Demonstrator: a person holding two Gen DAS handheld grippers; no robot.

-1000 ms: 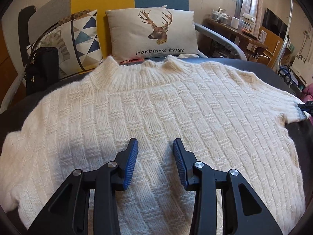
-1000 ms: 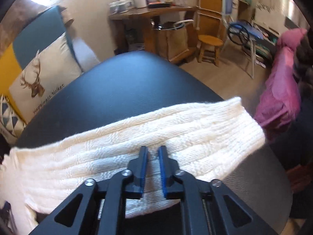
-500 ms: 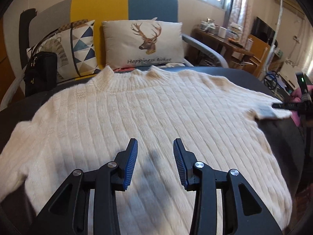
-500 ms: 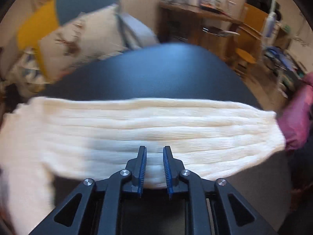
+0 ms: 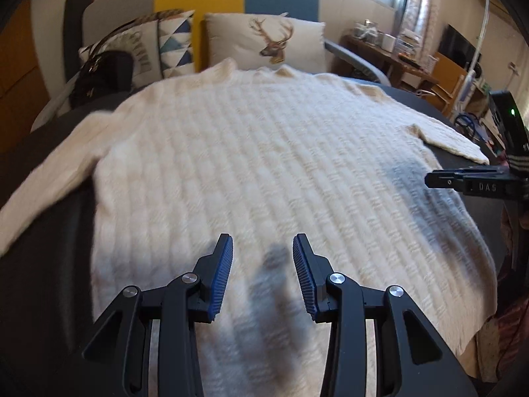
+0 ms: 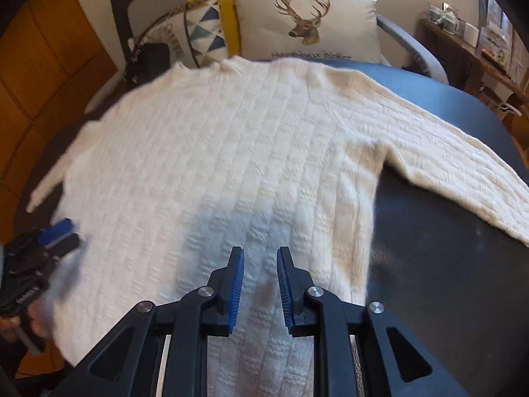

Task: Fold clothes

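A cream knit sweater (image 5: 264, 149) lies flat, front up, on a dark table (image 5: 43, 264), collar toward the sofa. Its right sleeve (image 6: 463, 172) stretches out to the side and its left sleeve (image 5: 43, 182) trails off to the left. My left gripper (image 5: 263, 241) hovers open over the lower body, nothing between its blue pads. My right gripper (image 6: 260, 254) hangs over the sweater (image 6: 248, 149) near its right side seam; its jaws are opening and hold nothing. Each gripper shows in the other's view: the right gripper (image 5: 463, 182) at the right edge, the left gripper (image 6: 59, 231) at the left edge.
Behind the table stands a yellow and blue sofa with a deer pillow (image 5: 264, 43), a triangle-print cushion (image 5: 172, 46) and a black bag (image 5: 102, 76). A cluttered wooden desk (image 5: 390, 53) stands at the back right. Bare table (image 6: 446, 264) lies under the right sleeve.
The right gripper let go of the right sleeve, parted its jaws and swung left over the sweater's body. The left gripper drew back toward the hem.
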